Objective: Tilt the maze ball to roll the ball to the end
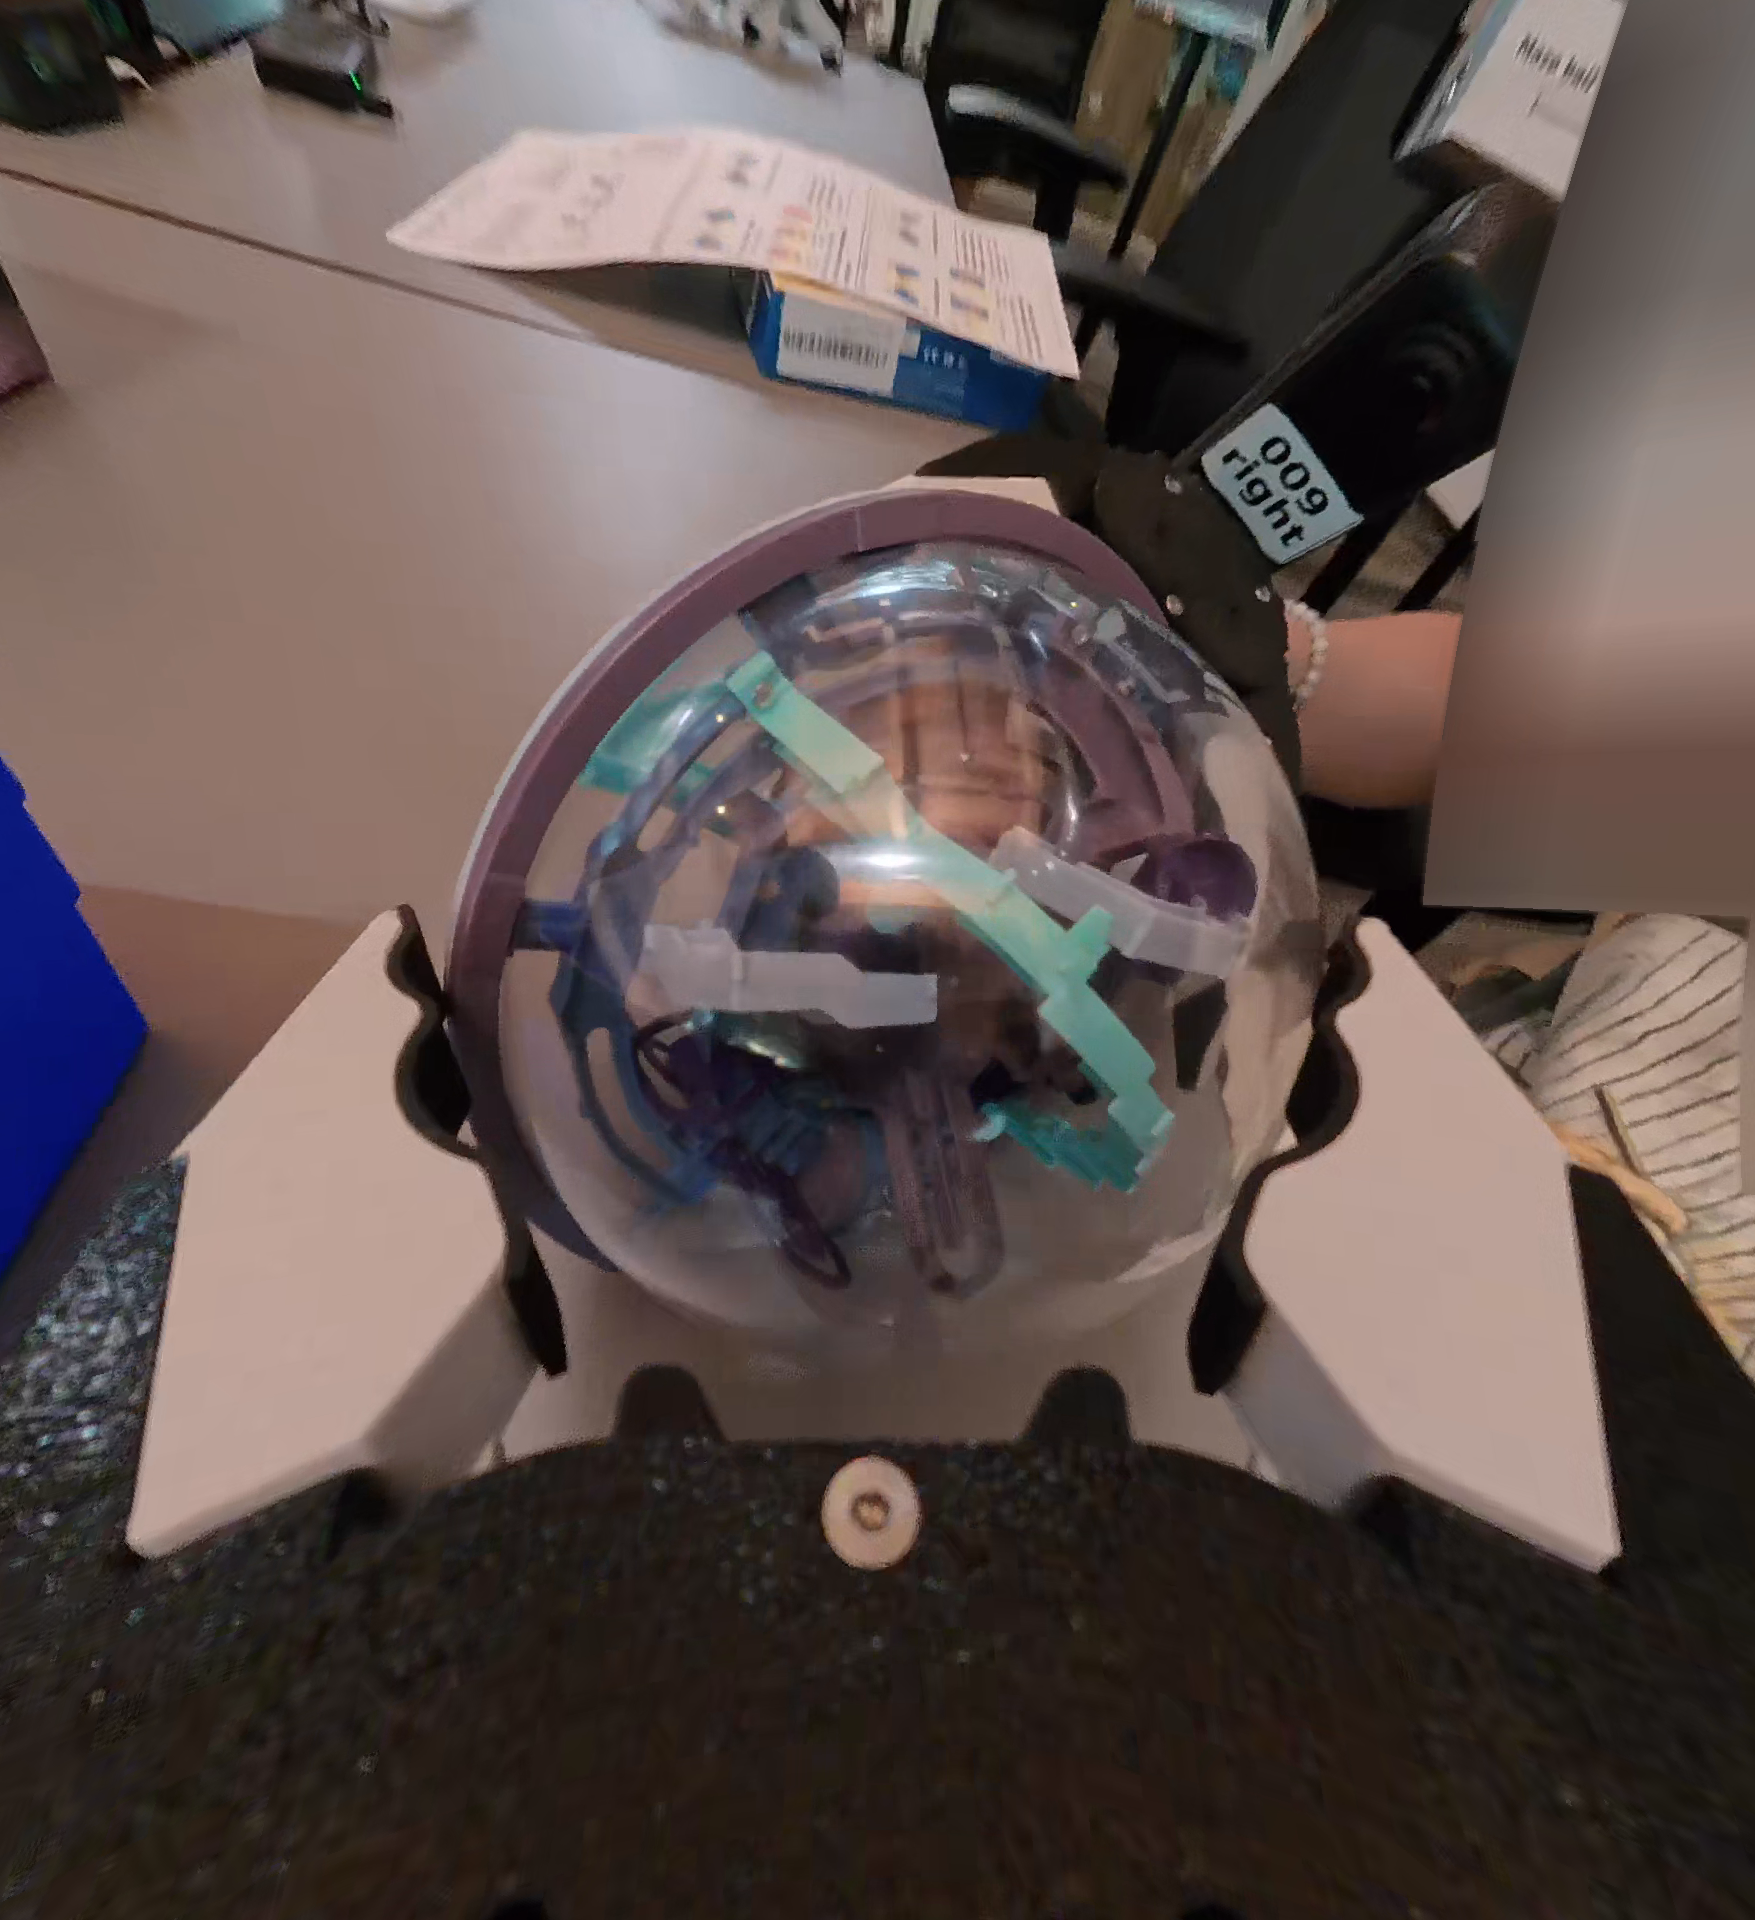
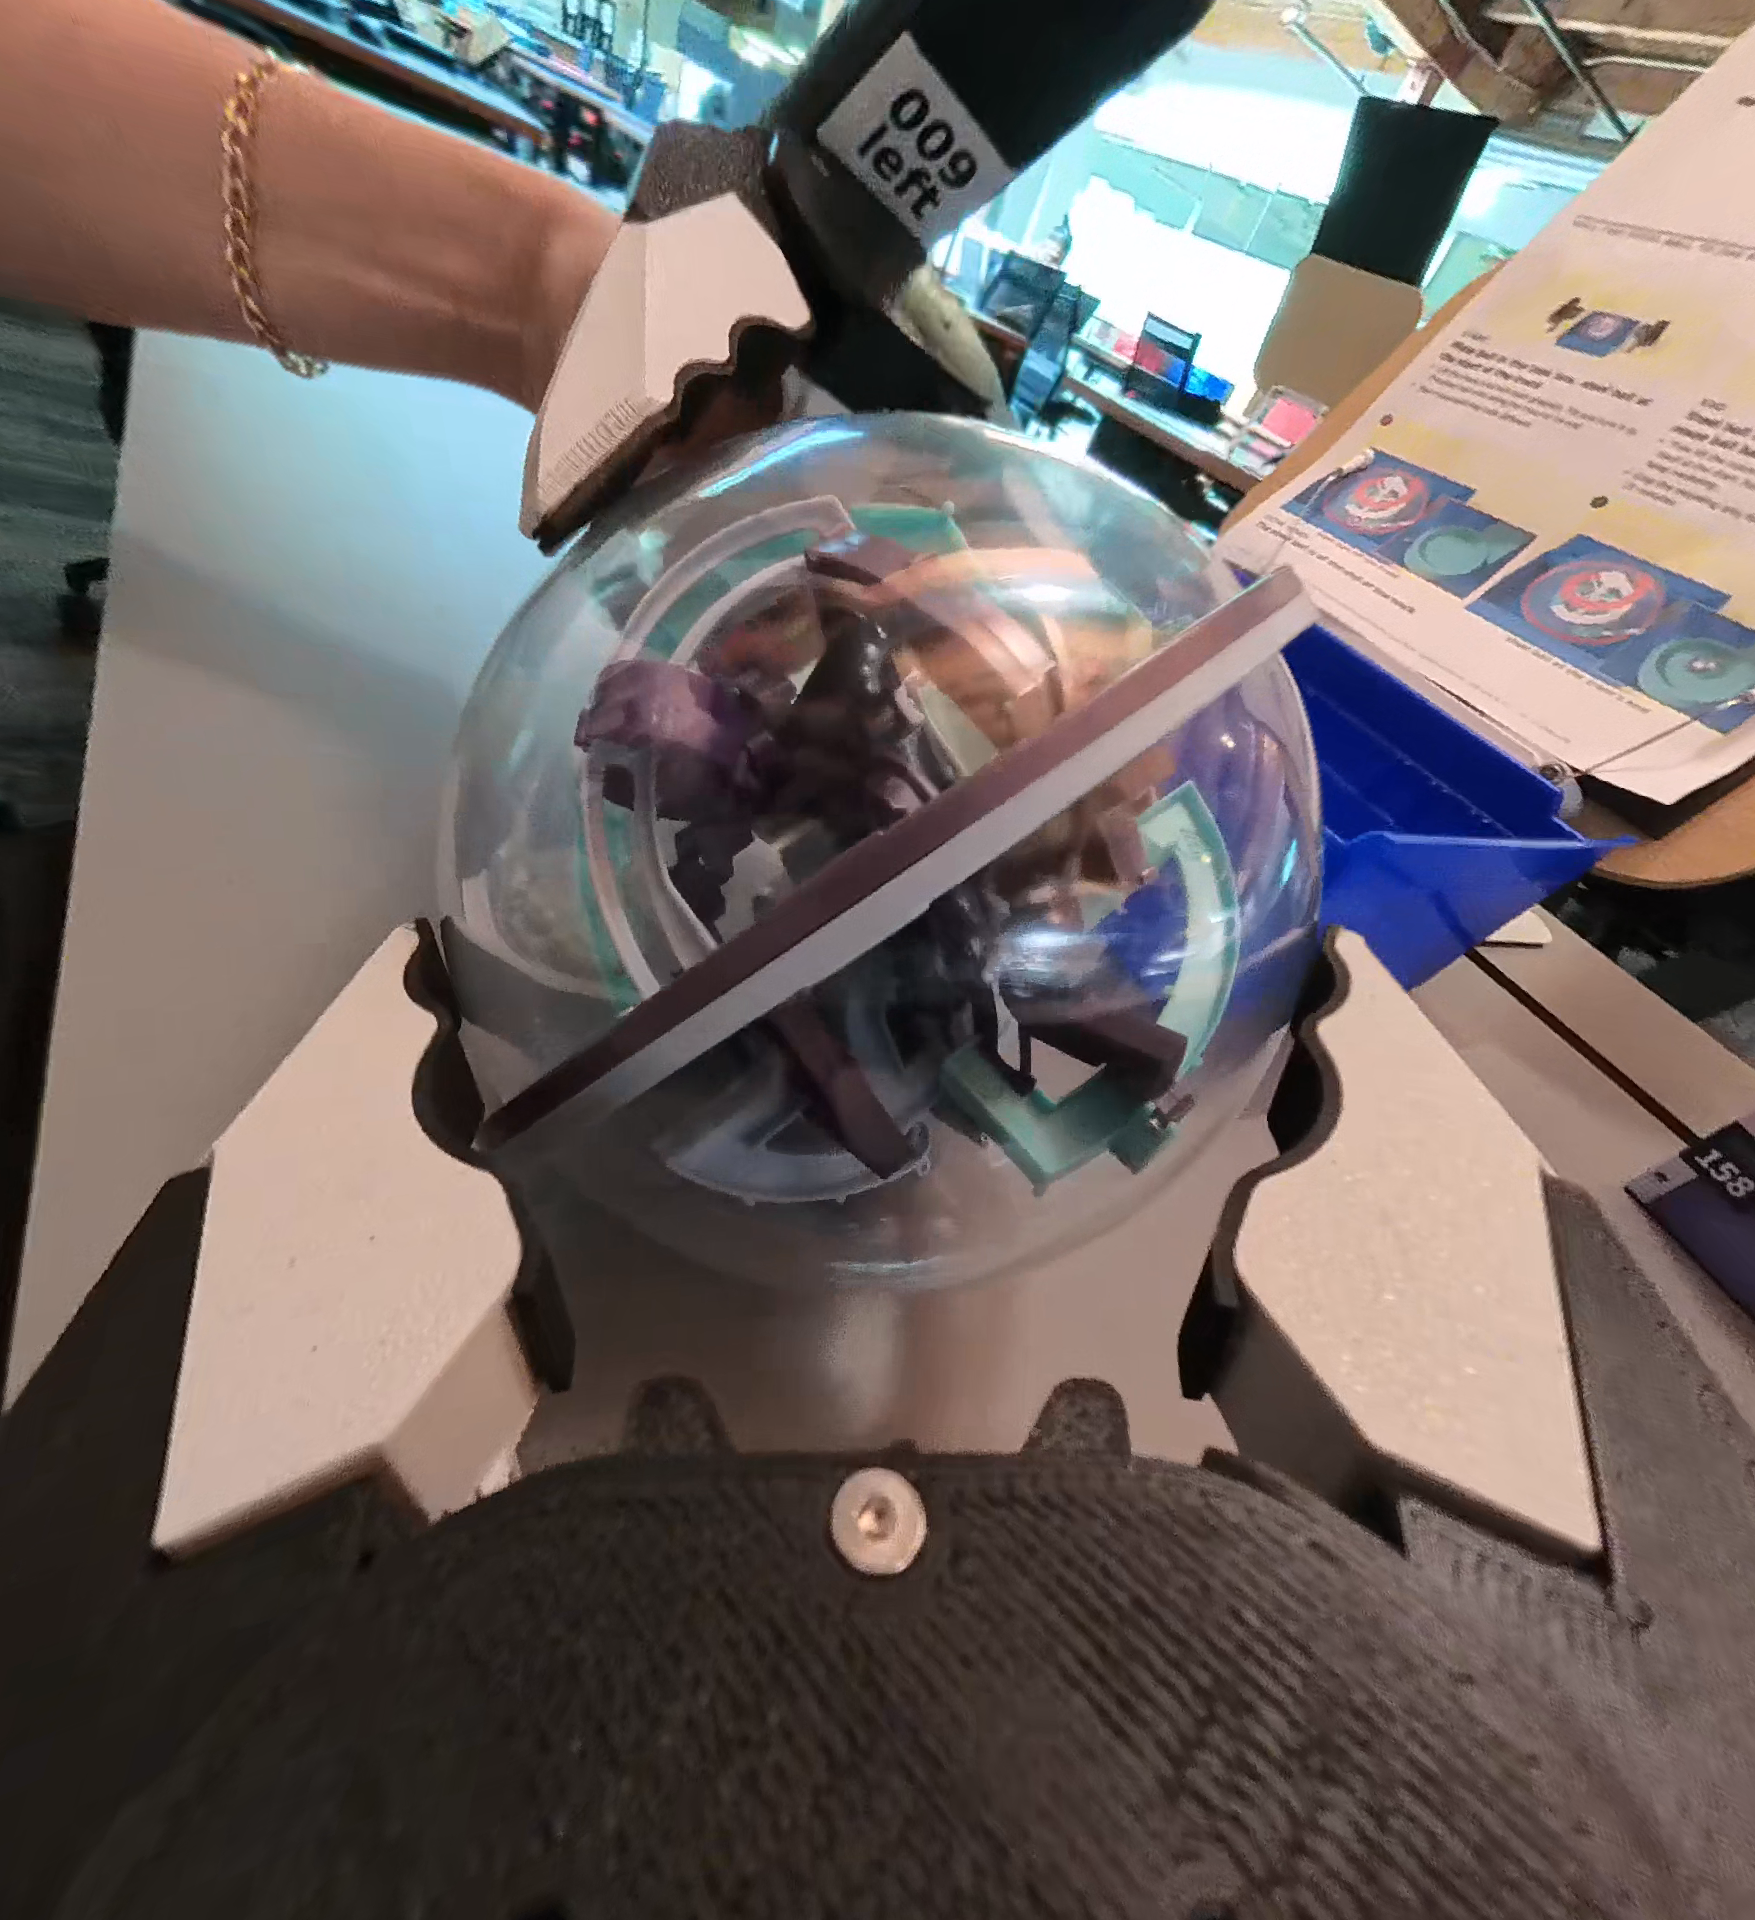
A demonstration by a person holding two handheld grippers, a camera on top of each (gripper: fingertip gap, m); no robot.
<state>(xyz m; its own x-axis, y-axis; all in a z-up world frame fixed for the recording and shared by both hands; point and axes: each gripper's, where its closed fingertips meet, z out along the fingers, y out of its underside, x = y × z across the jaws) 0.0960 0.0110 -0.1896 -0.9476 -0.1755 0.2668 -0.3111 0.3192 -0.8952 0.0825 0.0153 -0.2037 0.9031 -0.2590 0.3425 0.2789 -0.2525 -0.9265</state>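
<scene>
The maze ball [image 1: 883, 935] hangs above the table [image 1: 229, 520], pinched between both grippers; the left gripper [image 1: 878, 1049] and right gripper [image 2: 878, 1039] each clamp its smooth clear shell; tilting too sharply could make it slip; the small ball inside cannot be made out.

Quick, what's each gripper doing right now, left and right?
Left gripper: closed on the maze ball, a finger on each side.
Right gripper: closed on the same maze ball.
</scene>
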